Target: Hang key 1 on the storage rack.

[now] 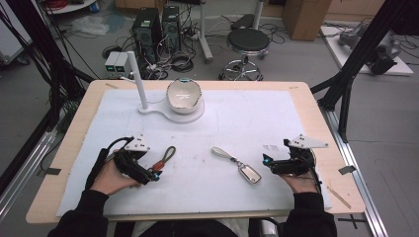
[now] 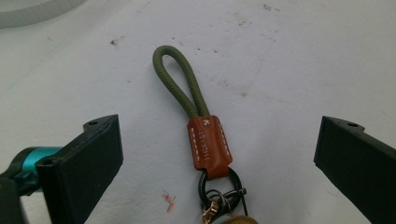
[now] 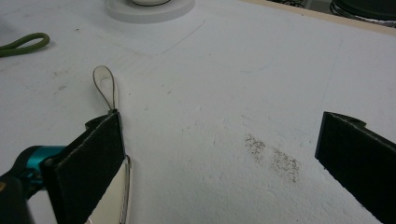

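A: Item: olive-green cord loop keychain with brown leather tab (image 2: 205,135), flat on white-covered desk (image 1: 276,118), between spread jaws of left hand-held gripper (image 2: 217,149).

B: Step: approach (nothing pinched). Next: lower, close on tab. Right hand-held gripper (image 3: 219,154) also spread.

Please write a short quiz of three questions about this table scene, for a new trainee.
1. True or false: the left gripper is shut on the green keychain.
2. Which thing lies nearest to the right gripper? A. the white bowl B. the silver key fob C. the white post
3. Fill in: the bowl sits on a white ____.

Key: 1 false, its jaws stand open on both sides of it; 2 B; 3 stand.
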Demonstrator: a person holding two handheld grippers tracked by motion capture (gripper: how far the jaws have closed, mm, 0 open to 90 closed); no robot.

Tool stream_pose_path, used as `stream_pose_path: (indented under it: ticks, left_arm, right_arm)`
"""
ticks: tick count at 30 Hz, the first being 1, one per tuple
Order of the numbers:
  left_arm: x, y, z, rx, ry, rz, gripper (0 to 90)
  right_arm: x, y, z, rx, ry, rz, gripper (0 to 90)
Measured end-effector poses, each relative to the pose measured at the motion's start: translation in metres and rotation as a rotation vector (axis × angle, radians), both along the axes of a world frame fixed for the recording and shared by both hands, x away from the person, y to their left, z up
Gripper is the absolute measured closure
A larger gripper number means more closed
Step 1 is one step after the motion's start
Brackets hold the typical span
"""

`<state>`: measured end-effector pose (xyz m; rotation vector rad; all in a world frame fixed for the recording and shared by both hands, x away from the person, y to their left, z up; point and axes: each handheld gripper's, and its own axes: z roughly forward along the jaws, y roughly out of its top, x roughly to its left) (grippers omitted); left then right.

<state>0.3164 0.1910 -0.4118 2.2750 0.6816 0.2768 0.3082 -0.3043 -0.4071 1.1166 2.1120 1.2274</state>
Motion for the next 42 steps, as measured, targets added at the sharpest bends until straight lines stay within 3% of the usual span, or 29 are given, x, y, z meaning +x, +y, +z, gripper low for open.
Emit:
stream_pose_path:
  ticks: [7, 15, 23, 32, 35, 38, 42]
  left_arm:
    - [0.001, -0.007, -0.006, 0.021, 0.031, -0.02, 2.4]
    - [0.003, -0.007, -0.007, 0.012, 0.056, -0.029, 8.8]
    - [0.003, -0.011, -0.013, 0.034, 0.079, -0.061, 20.3]
    - [0.005, -0.011, -0.017, 0.056, 0.1, -0.063, 29.8]
    - [0.006, -0.011, -0.019, 0.083, 0.106, -0.076, 33.2]
    - [0.007, -0.011, -0.019, 0.095, 0.107, -0.072, 35.9]
    - [0.008, -0.008, -0.019, 0.076, 0.111, -0.039, 45.0]
  right_arm:
    - [0.0, 0.0, -0.001, -0.004, 0.003, -0.002, 0.6]
    - [0.001, -0.001, -0.003, -0.012, 0.012, -0.005, 0.6]
    - [0.0, 0.0, -0.004, -0.02, 0.018, -0.009, 0.6]
    - [0.0, -0.001, -0.005, -0.029, 0.024, -0.015, 0.7]
    - [0.0, -0.001, -0.005, -0.028, 0.022, -0.016, 0.7]
    - [0.0, -0.002, -0.005, -0.028, 0.027, -0.019, 0.7]
    - [0.0, -0.003, -0.006, -0.03, 0.023, -0.021, 0.7]
